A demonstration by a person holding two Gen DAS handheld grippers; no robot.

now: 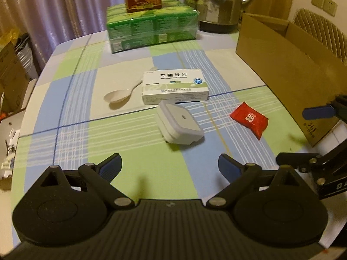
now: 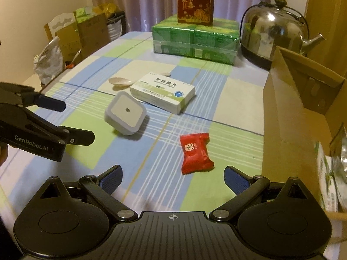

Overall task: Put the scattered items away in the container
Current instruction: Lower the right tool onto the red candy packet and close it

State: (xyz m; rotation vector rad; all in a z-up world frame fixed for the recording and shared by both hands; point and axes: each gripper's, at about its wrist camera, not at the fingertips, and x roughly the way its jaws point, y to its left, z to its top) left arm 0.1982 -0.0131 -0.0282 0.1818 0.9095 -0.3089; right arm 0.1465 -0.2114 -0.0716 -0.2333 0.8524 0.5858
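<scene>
Checked-cloth counter (image 2: pixel 91 158) spread with scattered items. Open cardboard box (image 2: pixel 299 117) at right edge, packets visible inside. Green shrink-wrapped pack (image 2: pixel 195 41) at far end under red carton (image 2: pixel 194 2), steel kettle (image 2: pixel 273 30) beside. Left gripper (image 1: pixel 169 166) and right gripper (image 2: pixel 172 178) low over near edge, jaws of both spread wide, empty. White medicine box (image 2: pixel 162 92) mid-counter, touching pale spoon (image 2: pixel 121 81) behind. Grey square plug-in device (image 2: pixel 125 112) tilted just in front. Red candy packet (image 2: pixel 195 152) nearest right gripper, outside box.
</scene>
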